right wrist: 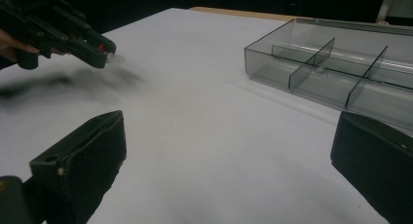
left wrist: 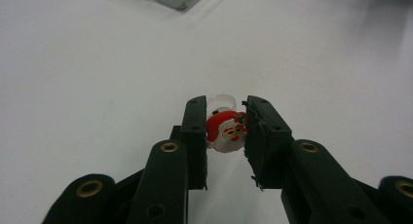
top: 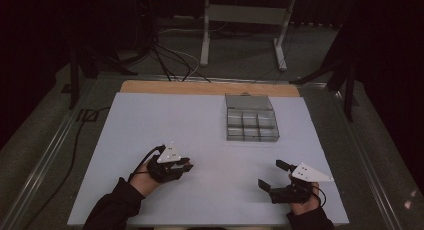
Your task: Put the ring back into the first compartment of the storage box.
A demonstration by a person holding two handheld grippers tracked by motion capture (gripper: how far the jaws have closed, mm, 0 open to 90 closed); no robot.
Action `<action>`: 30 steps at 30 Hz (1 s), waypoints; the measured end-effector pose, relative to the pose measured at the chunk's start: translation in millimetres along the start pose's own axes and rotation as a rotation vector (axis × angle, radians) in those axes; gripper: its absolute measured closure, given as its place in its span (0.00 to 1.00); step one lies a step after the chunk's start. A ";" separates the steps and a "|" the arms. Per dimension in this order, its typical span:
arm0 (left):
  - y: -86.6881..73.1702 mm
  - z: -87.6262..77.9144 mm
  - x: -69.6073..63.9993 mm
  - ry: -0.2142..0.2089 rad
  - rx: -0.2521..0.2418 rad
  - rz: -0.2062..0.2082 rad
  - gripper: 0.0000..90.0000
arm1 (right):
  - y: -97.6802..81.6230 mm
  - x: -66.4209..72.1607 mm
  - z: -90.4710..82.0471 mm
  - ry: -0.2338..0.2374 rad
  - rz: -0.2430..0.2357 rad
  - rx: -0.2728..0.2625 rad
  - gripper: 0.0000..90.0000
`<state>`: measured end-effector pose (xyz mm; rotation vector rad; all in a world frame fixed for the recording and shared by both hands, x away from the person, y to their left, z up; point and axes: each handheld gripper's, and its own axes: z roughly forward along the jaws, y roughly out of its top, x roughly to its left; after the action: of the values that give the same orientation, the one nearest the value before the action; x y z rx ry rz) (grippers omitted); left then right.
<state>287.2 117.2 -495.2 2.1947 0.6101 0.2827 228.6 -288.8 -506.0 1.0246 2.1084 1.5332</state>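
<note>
Santa ring (left wrist: 227, 130) clamped between jaws of left gripper (top: 186, 166), carried above white table (top: 200, 120). Compartment box (top: 251, 124) located far-right of it. Right gripper (top: 272, 175) held apart, empty, near-right.

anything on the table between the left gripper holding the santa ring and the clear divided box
No, that stretch of white table is bare. In the high view, nothing lies between the left gripper, shut on the Santa ring, and the divided box.
</note>
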 end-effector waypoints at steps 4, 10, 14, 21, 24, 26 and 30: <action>3.7 2.5 2.5 -0.002 -0.006 0.001 0.80 | -0.6 -1.3 -0.1 -0.002 0.006 0.003 0.00; 10.5 4.0 6.0 -0.005 -0.022 -0.001 0.80 | -0.3 -0.5 -0.1 -0.001 0.002 0.002 0.00; 20.5 6.4 10.7 -0.005 -0.041 0.003 0.80 | -0.2 -0.6 -0.2 -0.001 0.003 0.002 0.00; 33.8 11.5 15.0 -0.024 -0.062 0.001 0.80 | -0.2 -0.8 -0.9 -0.002 0.000 0.000 0.00; 36.6 13.6 15.6 -0.025 -0.064 0.004 0.80 | -0.2 -0.9 -0.8 -0.001 0.000 0.000 0.00; 39.5 15.9 16.8 -0.029 -0.065 0.004 0.80 | -0.3 -0.9 -0.8 -0.001 0.001 0.001 0.00; 44.9 19.7 20.6 -0.032 -0.068 0.000 0.80 | -0.2 -0.8 -0.6 0.000 0.002 0.002 0.00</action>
<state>327.5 90.2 -473.3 2.1298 0.5744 0.2642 228.7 -289.8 -506.1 1.0269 2.1099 1.5326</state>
